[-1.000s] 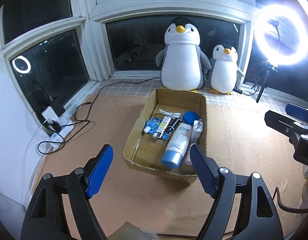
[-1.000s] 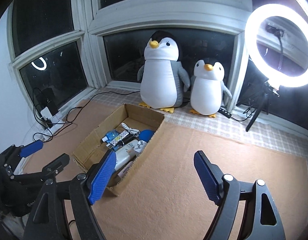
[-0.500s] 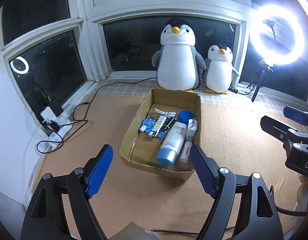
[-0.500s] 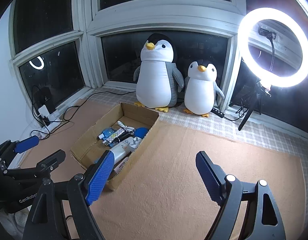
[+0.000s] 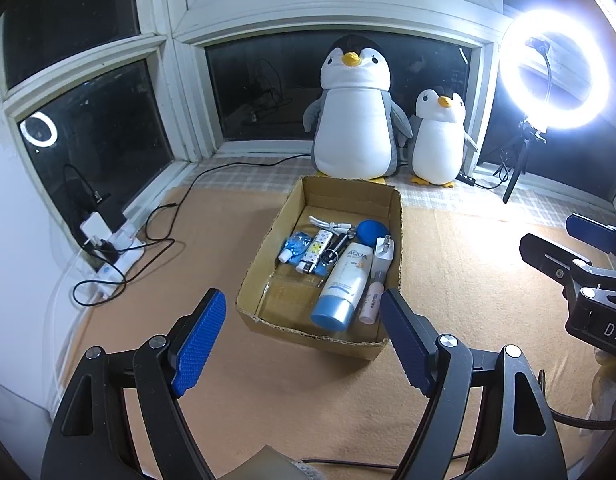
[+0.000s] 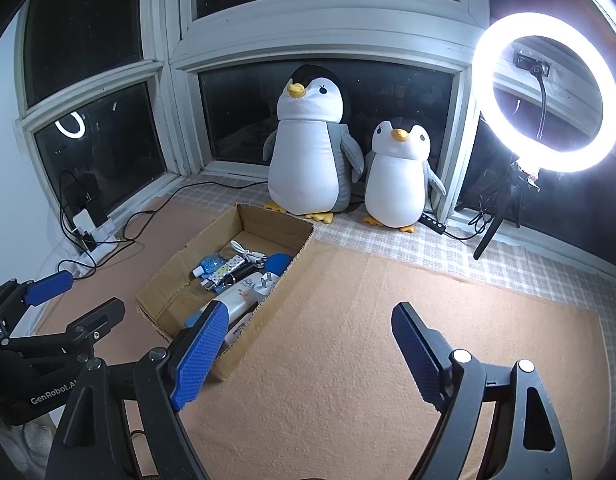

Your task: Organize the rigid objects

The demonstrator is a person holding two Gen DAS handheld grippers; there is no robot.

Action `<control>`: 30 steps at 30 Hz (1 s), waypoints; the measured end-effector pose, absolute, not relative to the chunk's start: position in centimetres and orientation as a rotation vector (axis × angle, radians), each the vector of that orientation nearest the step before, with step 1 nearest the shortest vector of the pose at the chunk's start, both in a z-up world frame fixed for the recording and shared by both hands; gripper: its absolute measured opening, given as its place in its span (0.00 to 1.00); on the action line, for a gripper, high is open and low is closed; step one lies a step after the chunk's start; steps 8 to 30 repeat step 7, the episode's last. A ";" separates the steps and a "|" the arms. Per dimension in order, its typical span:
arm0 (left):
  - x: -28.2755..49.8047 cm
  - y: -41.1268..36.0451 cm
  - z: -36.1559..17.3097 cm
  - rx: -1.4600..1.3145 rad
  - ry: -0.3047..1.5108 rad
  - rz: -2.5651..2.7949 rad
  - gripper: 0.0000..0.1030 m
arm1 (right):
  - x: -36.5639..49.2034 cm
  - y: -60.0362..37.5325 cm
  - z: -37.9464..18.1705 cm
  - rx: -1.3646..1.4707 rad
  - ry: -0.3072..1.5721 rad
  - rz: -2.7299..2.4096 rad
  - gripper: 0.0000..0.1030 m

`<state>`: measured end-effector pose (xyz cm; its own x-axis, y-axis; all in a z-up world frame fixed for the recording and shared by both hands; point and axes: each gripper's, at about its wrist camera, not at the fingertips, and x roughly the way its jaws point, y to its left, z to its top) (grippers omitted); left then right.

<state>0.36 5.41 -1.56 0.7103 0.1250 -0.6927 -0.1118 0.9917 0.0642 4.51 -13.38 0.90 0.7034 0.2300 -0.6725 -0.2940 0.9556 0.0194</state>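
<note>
An open cardboard box (image 5: 264,248) sits on the orange mat in front of both grippers. Inside lie a white and blue AQUA tube (image 5: 343,284), a blue ball (image 5: 371,231), a white plug adapter (image 5: 383,254), a small pink bottle (image 5: 371,302), a white cable (image 5: 327,224) and several small items. My left gripper (image 5: 304,300) hangs open and empty just before the box's near edge. My right gripper (image 6: 311,312) is open and empty over bare mat, to the right of the box (image 6: 284,292). Each view also catches the other gripper at its side.
Two penguin plush toys (image 5: 355,112) (image 5: 437,140) stand behind the box at the window. A lit ring light (image 6: 547,92) on a tripod is at the back right. A power strip with cables (image 5: 112,252) lies along the left wall.
Both views have drifted only slightly. The jaws stand as before and nothing in the box has moved.
</note>
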 end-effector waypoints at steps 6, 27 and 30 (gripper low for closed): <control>0.4 5.2 -1.7 0.034 0.770 0.125 0.77 | 4.7 -13.4 0.6 -0.096 0.743 0.294 0.78; 0.4 5.2 -1.7 0.035 0.771 0.125 0.77 | 4.7 -13.4 0.5 -0.096 0.744 0.295 0.78; 0.4 5.2 -1.7 0.035 0.771 0.125 0.77 | 4.7 -13.4 0.5 -0.096 0.744 0.295 0.78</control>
